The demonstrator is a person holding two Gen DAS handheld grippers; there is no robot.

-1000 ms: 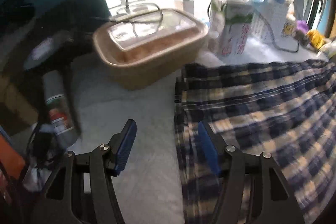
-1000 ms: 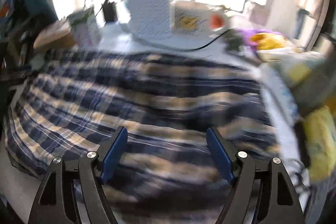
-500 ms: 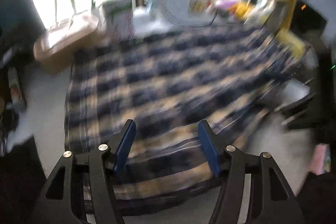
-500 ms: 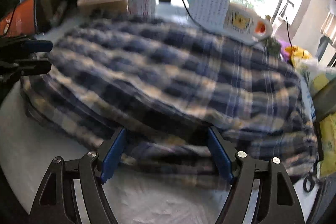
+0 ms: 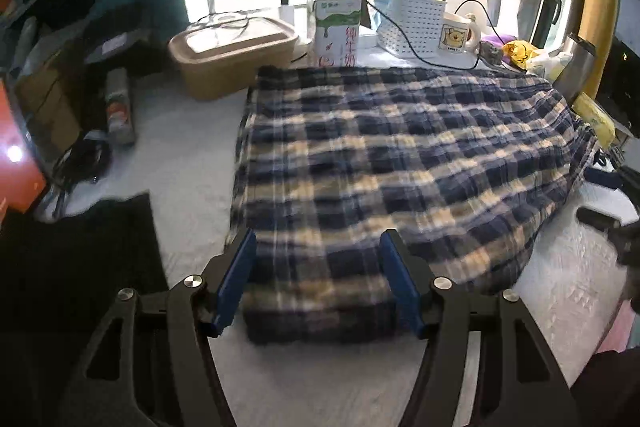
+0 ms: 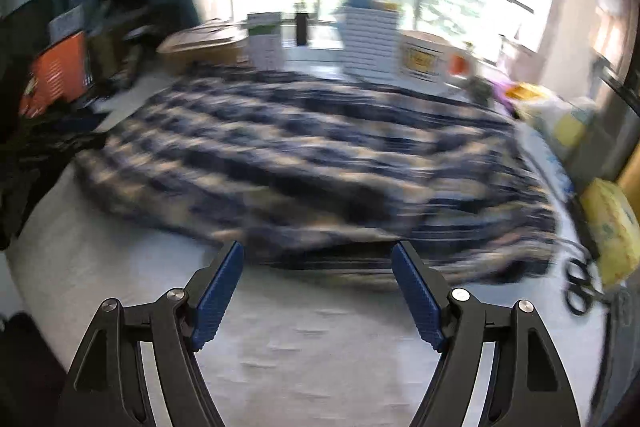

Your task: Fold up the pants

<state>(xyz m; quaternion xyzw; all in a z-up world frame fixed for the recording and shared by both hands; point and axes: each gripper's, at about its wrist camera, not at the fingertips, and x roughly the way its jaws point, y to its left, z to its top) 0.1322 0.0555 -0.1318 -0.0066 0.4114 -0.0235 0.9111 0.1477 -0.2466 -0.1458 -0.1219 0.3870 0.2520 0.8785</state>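
Note:
Blue, navy and cream plaid pants (image 5: 392, 163) lie folded into a broad rectangle on the white table (image 5: 180, 163). My left gripper (image 5: 318, 247) is open and hovers over the near left corner of the pants; the fabric shows between its blue pads, and neither pad presses on it. In the right wrist view, which is blurred, the pants (image 6: 304, 155) fill the middle. There my right gripper (image 6: 318, 251) stands open over bare white table (image 6: 320, 339), just short of the near edge of the pants, with nothing between its fingers.
Along the back by the window stand a brown lidded box (image 5: 232, 47), a milk carton (image 5: 336, 31), a white basket (image 5: 416, 27) and a mug (image 5: 456, 35) with cables. A spray can (image 5: 118, 107) and a black cloth (image 5: 80, 247) lie on the left. Scissors (image 6: 580, 287) lie on the right.
The left view swung from the left edge of the pants by the brown box to their near corner. The right gripper drew back off the pants over bare table. Both stayed open.

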